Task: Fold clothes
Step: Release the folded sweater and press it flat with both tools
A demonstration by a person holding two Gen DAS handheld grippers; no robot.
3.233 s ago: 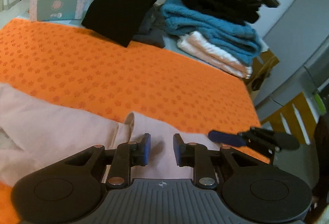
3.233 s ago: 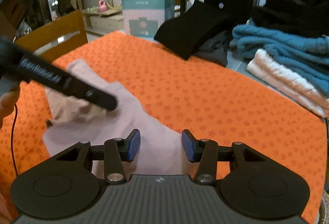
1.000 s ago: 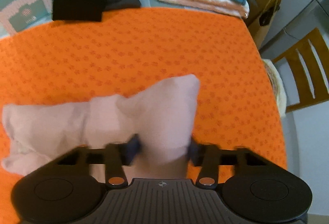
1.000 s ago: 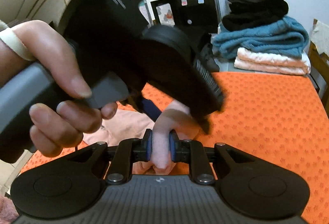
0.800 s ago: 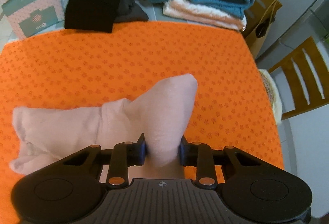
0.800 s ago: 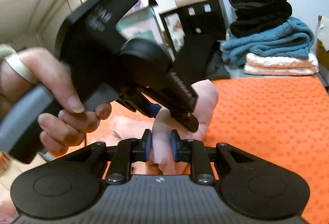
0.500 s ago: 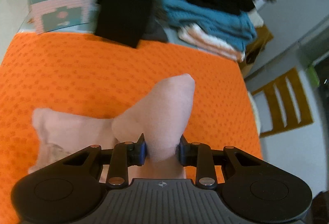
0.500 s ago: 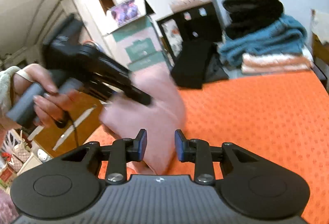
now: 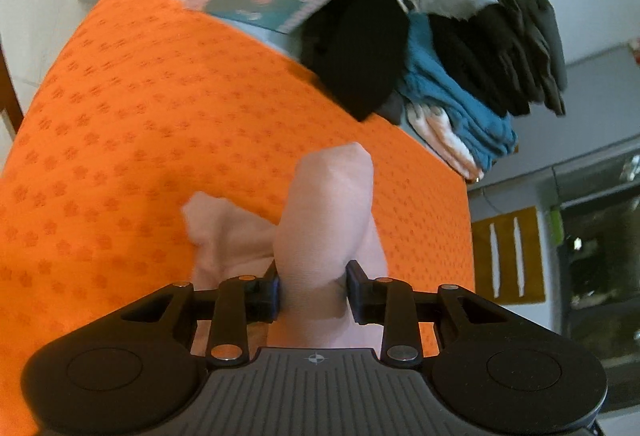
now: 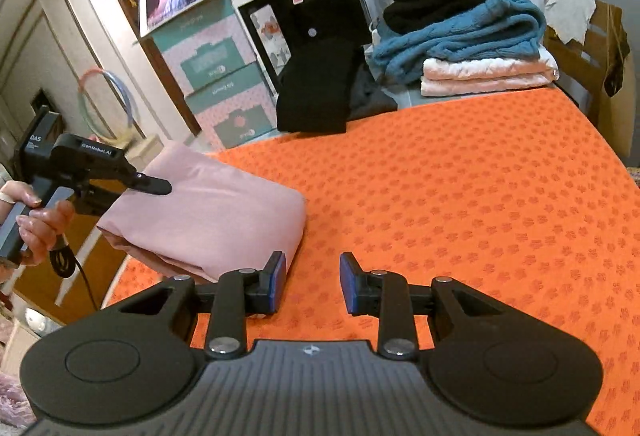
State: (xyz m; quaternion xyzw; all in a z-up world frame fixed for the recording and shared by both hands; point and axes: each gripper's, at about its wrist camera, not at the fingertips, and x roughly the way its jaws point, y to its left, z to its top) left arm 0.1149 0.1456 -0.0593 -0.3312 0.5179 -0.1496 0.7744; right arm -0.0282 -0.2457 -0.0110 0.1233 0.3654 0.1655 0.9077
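Gripping a fold of the pink garment (image 9: 328,220), the left hand-held gripper (image 9: 312,290) lifts it over the orange table (image 9: 140,107), its jaws opening slightly. Just beside the garment, the right hand-held gripper (image 10: 312,282) stands open with nothing between its pads.

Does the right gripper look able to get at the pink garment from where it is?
Probably yes. The right gripper is open and empty beside the pink garment, with only bare orange cloth between them.
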